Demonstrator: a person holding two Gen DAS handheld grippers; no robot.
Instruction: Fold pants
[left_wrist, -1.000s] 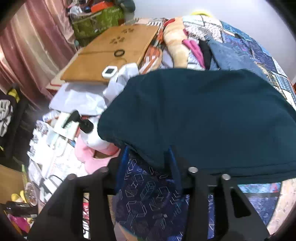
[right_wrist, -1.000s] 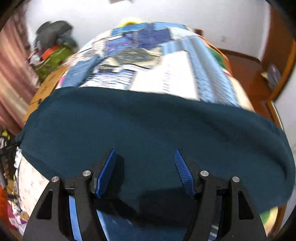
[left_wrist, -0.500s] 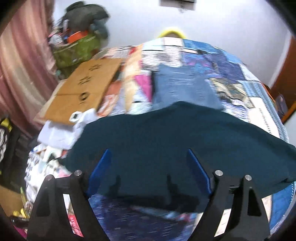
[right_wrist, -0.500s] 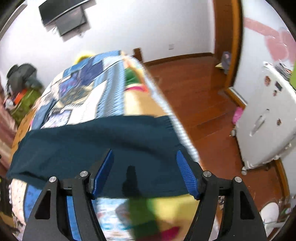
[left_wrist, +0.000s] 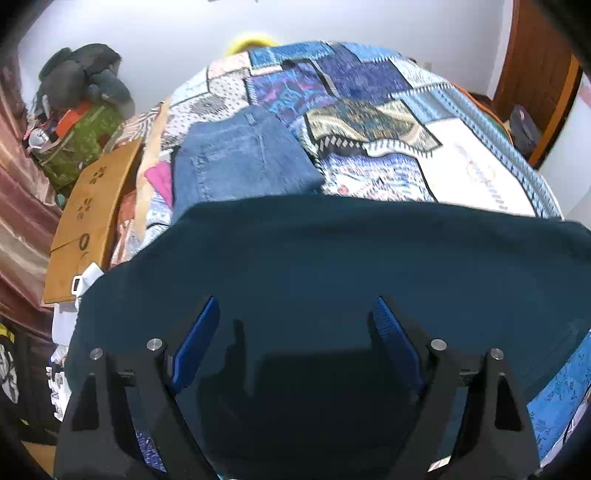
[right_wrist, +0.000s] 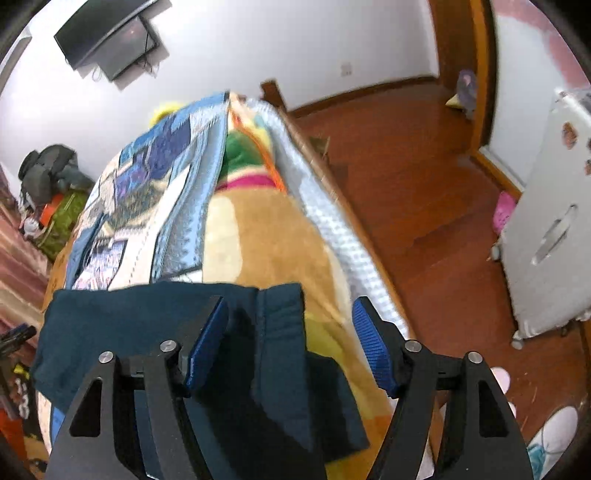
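Dark teal pants (left_wrist: 332, 266) lie spread across the near edge of a bed with a patchwork quilt (left_wrist: 369, 110). My left gripper (left_wrist: 295, 339) is open and empty above the pants. In the right wrist view the pants' end with a seam (right_wrist: 273, 325) lies on a tan blanket (right_wrist: 266, 236) at the bed's right side. My right gripper (right_wrist: 290, 343) is open over that end, holding nothing.
Folded blue jeans (left_wrist: 240, 158) lie on the quilt behind the pants. A wooden board (left_wrist: 88, 221) and bags (left_wrist: 74, 110) stand left of the bed. A wooden floor (right_wrist: 424, 203), a white cabinet (right_wrist: 546, 229) and shoes (right_wrist: 546, 432) are to the right.
My left gripper opened and let go of the pants' edge, then tilted up over the bed. My right gripper swung right, to the pants' end at the bed's side.
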